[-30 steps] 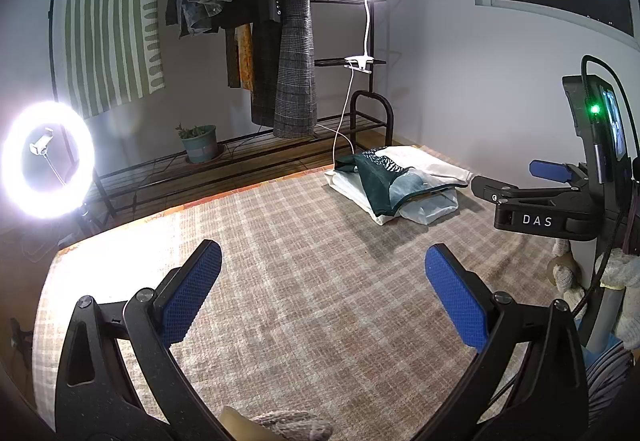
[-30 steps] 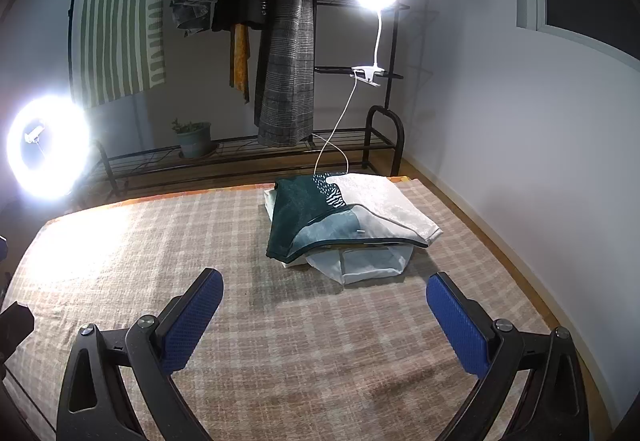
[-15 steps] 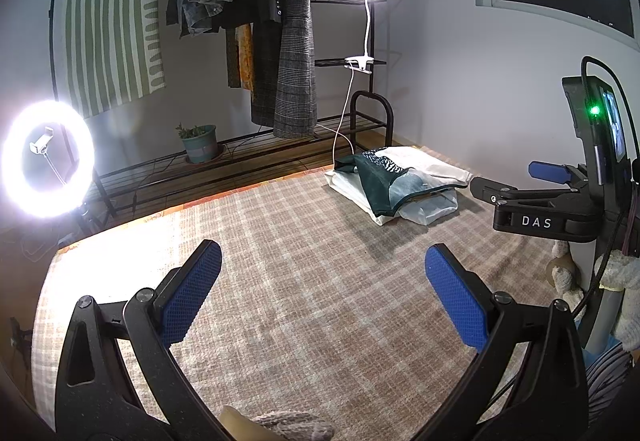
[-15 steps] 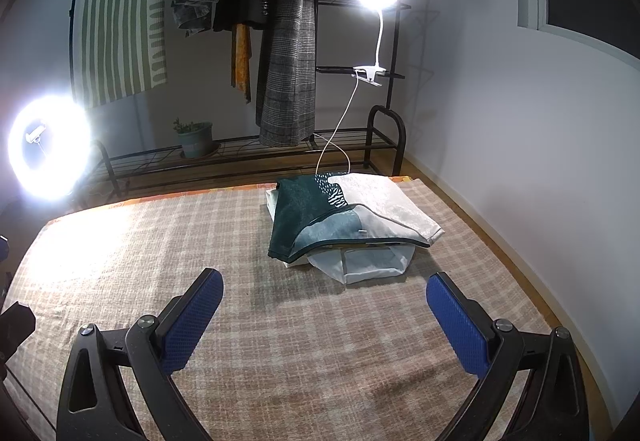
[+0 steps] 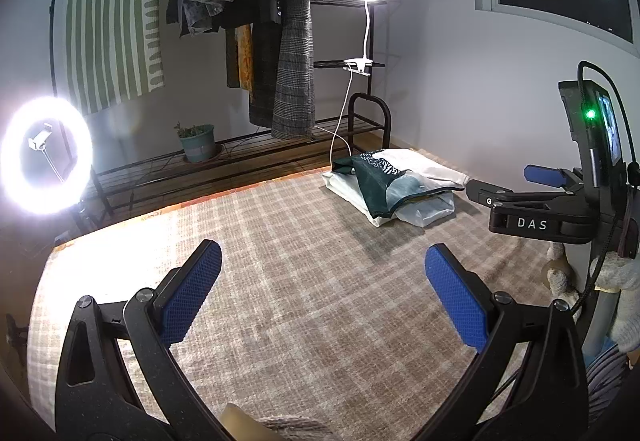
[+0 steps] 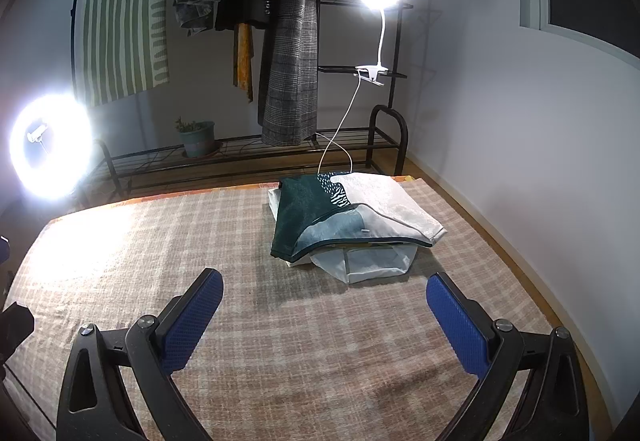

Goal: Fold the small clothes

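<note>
While apart, both tongs point(image 6: 324, 311) empty

Right gripper point(image 5: 516, 187) a touch farther left; clothes pile point(image 6: 348, 225) marginally nearer.

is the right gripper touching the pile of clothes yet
Apart. The right wrist view shows the right gripper open, with a strip of bare checked blanket between its blue fingertips and the pile of clothes.

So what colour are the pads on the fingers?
Blue, textured pads, clearest in the right wrist view.
</note>
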